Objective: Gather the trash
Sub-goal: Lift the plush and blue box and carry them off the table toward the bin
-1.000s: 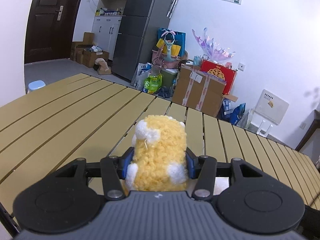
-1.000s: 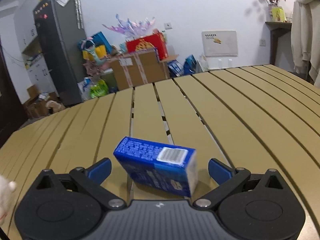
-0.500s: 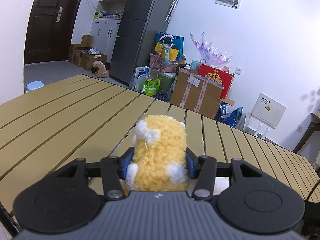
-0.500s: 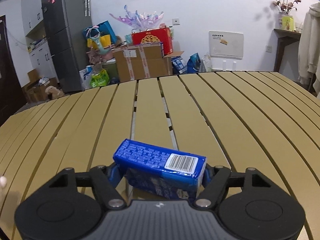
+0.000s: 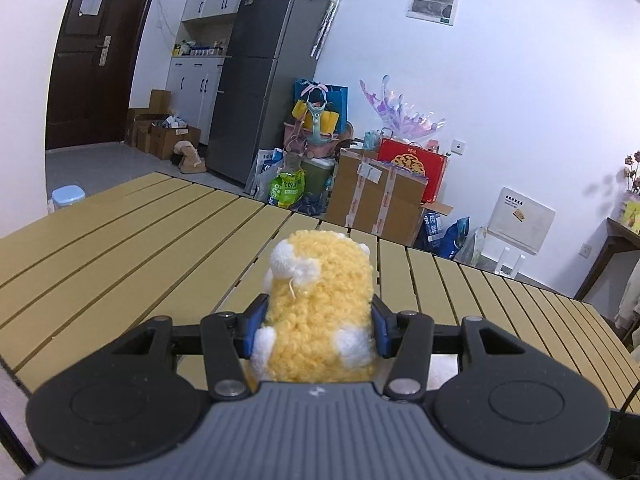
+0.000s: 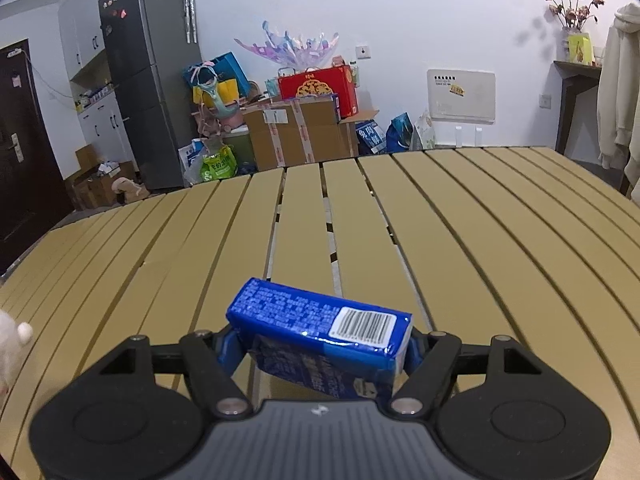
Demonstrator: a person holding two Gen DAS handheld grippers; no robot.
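Observation:
A fluffy yellow plush toy (image 5: 318,308) with white patches stands upright between the blue pads of my left gripper (image 5: 318,326), which is shut on it just above the slatted wooden table (image 5: 120,240). In the right wrist view a blue carton (image 6: 320,328) with a white barcode label lies crosswise between the fingers of my right gripper (image 6: 320,350), and the pads press on both its ends. The carton is lifted off the table (image 6: 480,240). A white fluffy bit of the plush toy (image 6: 12,340) shows at the left edge of that view.
Beyond the table's far edge stand a grey fridge (image 5: 264,72), taped cardboard boxes (image 5: 380,200), a red gift box (image 6: 316,84), bags and a dark door (image 5: 84,60). A small blue stool (image 5: 66,196) sits on the floor at left. A coat (image 6: 618,96) hangs at right.
My right gripper's jaws closed on the blue carton and lifted it off the table. The left gripper kept its grip on the plush toy and rose a little.

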